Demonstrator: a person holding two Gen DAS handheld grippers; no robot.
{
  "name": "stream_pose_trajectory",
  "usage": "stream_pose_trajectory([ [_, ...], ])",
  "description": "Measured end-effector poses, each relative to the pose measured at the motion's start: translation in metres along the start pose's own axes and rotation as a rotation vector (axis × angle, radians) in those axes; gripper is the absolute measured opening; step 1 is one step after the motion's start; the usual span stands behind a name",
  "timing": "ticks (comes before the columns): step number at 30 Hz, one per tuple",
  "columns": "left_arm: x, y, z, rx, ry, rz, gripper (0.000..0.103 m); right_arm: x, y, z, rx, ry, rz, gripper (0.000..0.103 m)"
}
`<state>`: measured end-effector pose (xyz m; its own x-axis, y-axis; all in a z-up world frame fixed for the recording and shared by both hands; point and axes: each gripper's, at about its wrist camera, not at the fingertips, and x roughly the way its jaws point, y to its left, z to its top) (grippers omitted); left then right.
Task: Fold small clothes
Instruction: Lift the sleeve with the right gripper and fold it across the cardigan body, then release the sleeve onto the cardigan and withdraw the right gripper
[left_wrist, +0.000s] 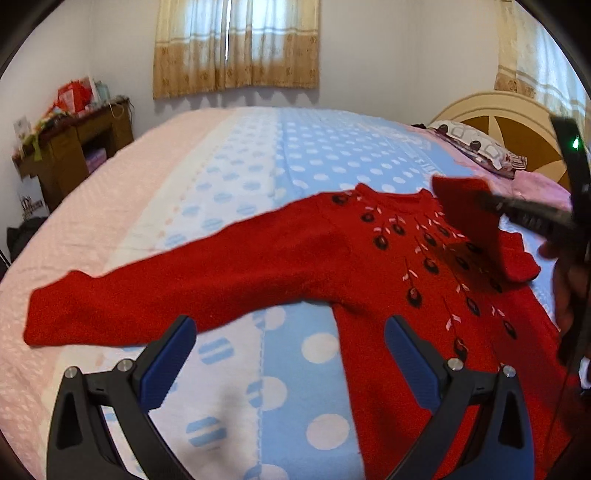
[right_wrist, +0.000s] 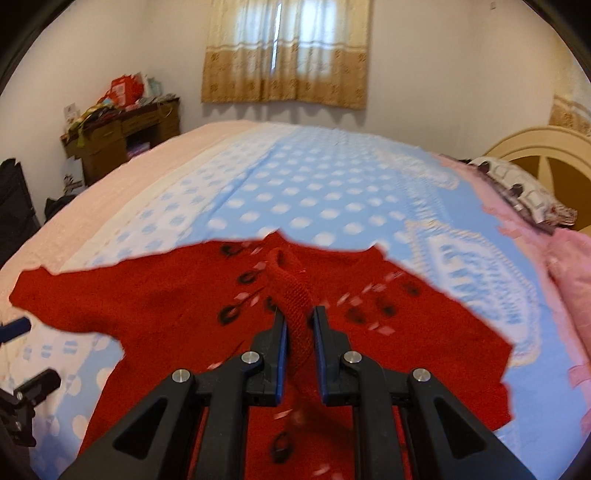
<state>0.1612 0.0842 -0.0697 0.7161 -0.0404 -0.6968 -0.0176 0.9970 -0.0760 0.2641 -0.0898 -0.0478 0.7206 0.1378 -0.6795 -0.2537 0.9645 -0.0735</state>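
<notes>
Red sweater (left_wrist: 369, 266) lies face up on the bed (left_wrist: 258, 155), its free sleeve (left_wrist: 147, 295) running long toward frame left, just ahead of the left gripper (left_wrist: 290, 360), which is spread wide and empty. Right gripper (right_wrist: 298, 325) is clamped nearly closed on the other sleeve's cuff (right_wrist: 295, 295), lifted over the chest. Hem is cut off; motion blur smears the held sleeve.

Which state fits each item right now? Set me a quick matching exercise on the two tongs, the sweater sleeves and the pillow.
Things:
1. Left tongs
2. Right tongs
3. Long red knitted sweater sleeve
4. Patterned dark-and-white pillow

States:
a. shut on a red ribbed cuff
b. stretched flat on the blue dotted bedspread
c. open, holding nothing
d. lying by the wooden headboard

Pairs: 1-c, 2-a, 3-b, 4-d
</notes>
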Motion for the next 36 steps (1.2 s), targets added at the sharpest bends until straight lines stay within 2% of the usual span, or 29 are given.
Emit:
stream_pose_trajectory([
  [3, 0.0, -0.001, -0.001, 0.006, 0.004, -0.016, 0.103, 0.015, 0.008, -0.017, -0.008, 0.076, 0.072, 0.016],
  [5, -0.002, -0.003, 0.0, 0.02, -0.008, -0.001, 0.103, 0.02, 0.006, -0.031, 0.013, 0.144, 0.116, 0.032],
  [6, -0.004, -0.005, 0.001, 0.033, -0.015, -0.002, 0.103, 0.018, 0.002, -0.037, 0.034, 0.159, 0.149, 0.047],
  [7, -0.005, -0.007, 0.003, 0.046, -0.016, -0.007, 0.103, 0.013, -0.002, -0.043, 0.05, 0.165, 0.169, 0.054],
  [11, -0.003, -0.015, 0.01, 0.075, -0.002, -0.048, 0.102, -0.016, -0.02, -0.067, 0.059, 0.163, 0.154, 0.054],
  [14, 0.006, -0.029, 0.018, 0.095, 0.026, -0.081, 0.094, -0.034, -0.03, -0.084, 0.044, 0.144, 0.11, 0.056],
  [17, 0.019, -0.049, 0.028, 0.108, 0.071, -0.14, 0.086, -0.045, -0.035, -0.098, 0.01, 0.127, 0.07, 0.059],
  [21, 0.037, -0.078, 0.041, 0.094, 0.131, -0.226, 0.082, -0.056, -0.036, -0.106, -0.001, 0.108, 0.067, 0.059],
  [23, 0.051, -0.094, 0.044, 0.112, 0.17, -0.236, 0.08, -0.062, -0.035, -0.106, -0.011, 0.078, 0.054, 0.059],
  [24, 0.057, -0.1, 0.044, 0.114, 0.186, -0.236, 0.074, -0.064, -0.033, -0.107, -0.021, 0.062, 0.047, 0.06],
  [28, 0.093, -0.12, 0.041, 0.115, 0.274, -0.22, 0.059, -0.066, -0.025, -0.109, -0.063, 0.035, 0.026, 0.061],
  [30, 0.108, -0.124, 0.038, 0.093, 0.315, -0.232, 0.044, -0.066, -0.022, -0.11, -0.08, 0.028, 0.017, 0.061],
  [31, 0.117, -0.127, 0.035, 0.091, 0.342, -0.236, 0.041, -0.067, -0.02, -0.111, -0.087, 0.022, 0.013, 0.061],
  [32, 0.121, -0.13, 0.035, 0.091, 0.346, -0.231, 0.038, -0.067, -0.019, -0.112, -0.094, 0.017, 0.01, 0.061],
  [33, 0.121, -0.131, 0.035, 0.088, 0.316, -0.23, 0.037, -0.067, -0.019, -0.113, -0.097, 0.016, 0.008, 0.061],
  [35, 0.119, -0.133, 0.038, 0.101, 0.282, -0.237, 0.008, -0.068, -0.018, -0.114, -0.099, 0.014, 0.0, 0.061],
  [36, 0.118, -0.133, 0.039, 0.098, 0.283, -0.242, 0.008, -0.069, -0.018, -0.115, -0.099, 0.012, -0.002, 0.062],
])
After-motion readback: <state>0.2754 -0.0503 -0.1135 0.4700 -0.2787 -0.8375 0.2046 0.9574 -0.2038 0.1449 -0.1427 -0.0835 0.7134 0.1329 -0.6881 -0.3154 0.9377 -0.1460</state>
